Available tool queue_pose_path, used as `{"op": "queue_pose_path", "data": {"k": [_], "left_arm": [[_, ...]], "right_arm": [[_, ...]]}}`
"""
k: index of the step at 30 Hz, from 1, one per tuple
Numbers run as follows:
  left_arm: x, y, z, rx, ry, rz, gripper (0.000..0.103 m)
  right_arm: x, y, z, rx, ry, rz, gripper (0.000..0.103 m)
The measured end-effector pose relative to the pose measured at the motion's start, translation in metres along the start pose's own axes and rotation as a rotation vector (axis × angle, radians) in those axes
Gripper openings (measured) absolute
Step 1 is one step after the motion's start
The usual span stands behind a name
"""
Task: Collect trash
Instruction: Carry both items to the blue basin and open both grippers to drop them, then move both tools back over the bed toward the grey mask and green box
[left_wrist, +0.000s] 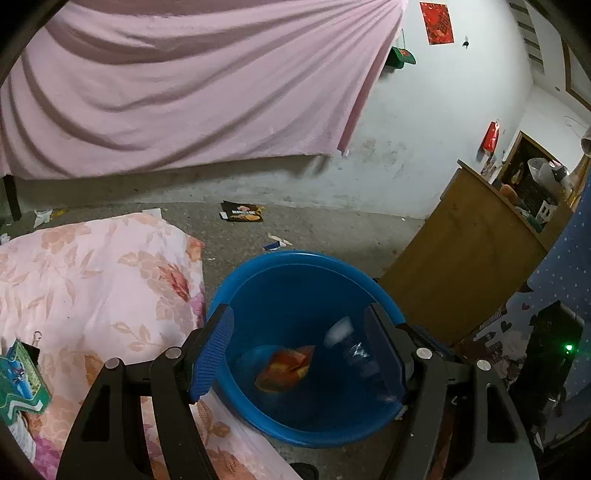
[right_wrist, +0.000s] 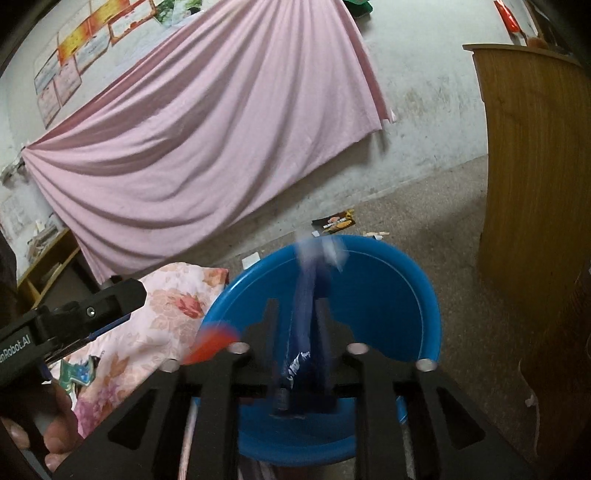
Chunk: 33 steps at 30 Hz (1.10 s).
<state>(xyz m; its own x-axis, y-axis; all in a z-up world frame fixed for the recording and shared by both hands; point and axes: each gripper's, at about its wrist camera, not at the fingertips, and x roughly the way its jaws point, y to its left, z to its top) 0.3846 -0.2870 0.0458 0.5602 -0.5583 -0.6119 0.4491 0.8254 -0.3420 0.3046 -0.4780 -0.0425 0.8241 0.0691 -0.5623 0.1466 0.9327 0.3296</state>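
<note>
Over the blue basin (left_wrist: 258, 398) | left hand-held gripper (left_wrist: 299, 350) open, empty | right hand-held gripper (right_wrist: 301, 332) loosened around blurred blue wrapper (right_wrist: 301, 354) | orange wrapper (left_wrist: 284, 367) inside basin

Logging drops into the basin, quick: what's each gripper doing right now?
Left gripper: open, empty, over the blue basin; orange wrapper inside.
Right gripper: blurred dark blue wrapper between its fingers; gripped or released cannot be told.
</note>
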Motion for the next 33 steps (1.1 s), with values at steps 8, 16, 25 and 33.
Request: {"op": "queue_pose_path", "data": {"k": [8, 16, 25, 33], "left_arm": [[-0.038, 0.007, -0.007, 0.004, -0.143, 0.064, 0.075], [-0.118, 0.026, -0.022, 0.026, -0.384, 0.205, 0.099], [-0.201, 0.054, -0.059, 0.065, -0.549, 0.371, 0.101], [-0.264, 0.086, -0.094, 0.072, -0.634, 0.51, 0.101]], "right_arm": [[-0.01, 0.009, 0.002, -0.032, -0.062, -0.009, 0.037], [-0.045, 0.042, 0.005, -0.115, -0.238, 0.035, 0.074], [-0.086, 0.097, -0.003, -0.202, -0.437, 0.188, 0.103], [-0.105, 0.153, -0.02, -0.284, -0.548, 0.292, 0.103]]}}
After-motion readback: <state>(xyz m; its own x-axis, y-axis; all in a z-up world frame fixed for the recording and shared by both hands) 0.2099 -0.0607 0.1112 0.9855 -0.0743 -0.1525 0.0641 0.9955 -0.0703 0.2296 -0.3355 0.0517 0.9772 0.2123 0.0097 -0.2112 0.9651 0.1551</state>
